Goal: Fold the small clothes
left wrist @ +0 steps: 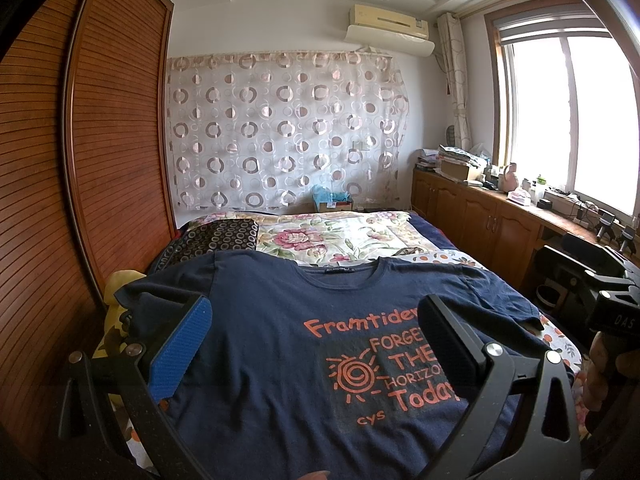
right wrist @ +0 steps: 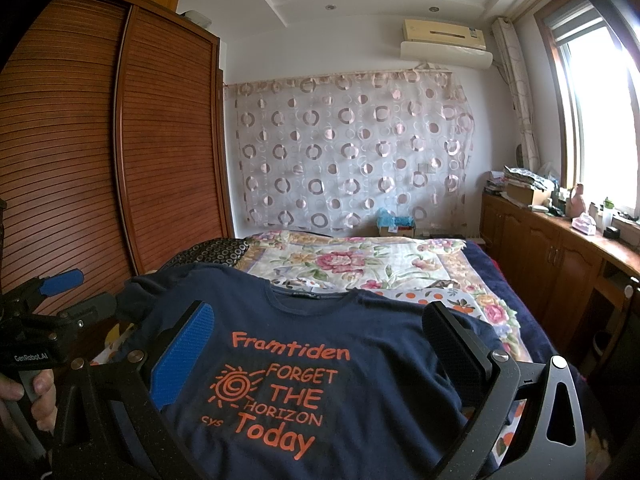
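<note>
Both pairs of jaws are standing spread wide and holding nothing: the left gripper and the right gripper are each hovering over a navy T-shirt, side by side, with the person's hands gripping the handles at the frame edges. The T-shirt is lying front-up on a bed, spread over a floral bedspread, its orange print reading "Framtiden – Forget the Horizon Today". Its neckline is pointing away from the cameras toward the far curtained wall, and its hem is lying nearest the grippers, so the long axis is running from near to far along the bed. The sleeves are reaching out left and right; the left sleeve is looking slightly bunched near a wooden wardrobe. From here, a likely risk is pinching only the top layer of cloth, which would be lifting the front away from the back and leaving a crooked fold. Uneven grabs by the two grippers would be skewing the shirt, and the rumpled sleeve could be getting trapped inside as a lump.
</note>
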Available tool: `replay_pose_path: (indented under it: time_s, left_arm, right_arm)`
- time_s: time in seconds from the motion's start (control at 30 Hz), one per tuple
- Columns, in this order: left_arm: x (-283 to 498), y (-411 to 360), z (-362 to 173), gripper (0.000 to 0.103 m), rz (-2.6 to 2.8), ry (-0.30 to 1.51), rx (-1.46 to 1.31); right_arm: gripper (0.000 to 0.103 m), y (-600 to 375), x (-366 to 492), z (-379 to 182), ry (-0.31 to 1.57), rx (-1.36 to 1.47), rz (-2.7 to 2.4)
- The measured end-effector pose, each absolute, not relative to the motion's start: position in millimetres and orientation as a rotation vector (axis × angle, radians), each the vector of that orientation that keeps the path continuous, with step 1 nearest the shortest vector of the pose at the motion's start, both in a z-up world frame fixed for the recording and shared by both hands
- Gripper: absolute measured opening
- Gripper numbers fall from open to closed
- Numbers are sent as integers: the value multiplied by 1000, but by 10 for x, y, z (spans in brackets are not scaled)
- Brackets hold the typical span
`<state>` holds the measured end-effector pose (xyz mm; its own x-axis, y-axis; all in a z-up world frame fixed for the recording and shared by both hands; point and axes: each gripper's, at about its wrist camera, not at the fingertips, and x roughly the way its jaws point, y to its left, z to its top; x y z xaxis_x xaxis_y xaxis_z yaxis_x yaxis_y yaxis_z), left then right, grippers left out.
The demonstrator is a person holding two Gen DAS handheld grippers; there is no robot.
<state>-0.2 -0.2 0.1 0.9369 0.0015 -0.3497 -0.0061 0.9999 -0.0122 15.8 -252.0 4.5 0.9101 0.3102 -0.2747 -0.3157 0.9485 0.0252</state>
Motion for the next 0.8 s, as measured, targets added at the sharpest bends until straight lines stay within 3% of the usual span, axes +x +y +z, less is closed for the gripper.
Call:
replay_pose_path:
  time_s: [0.8]
  left_arm:
    - [97, 287, -215, 103, 30, 436, -12]
  right_arm:
    - [103, -2454, 335, -39, 348, -38, 370]
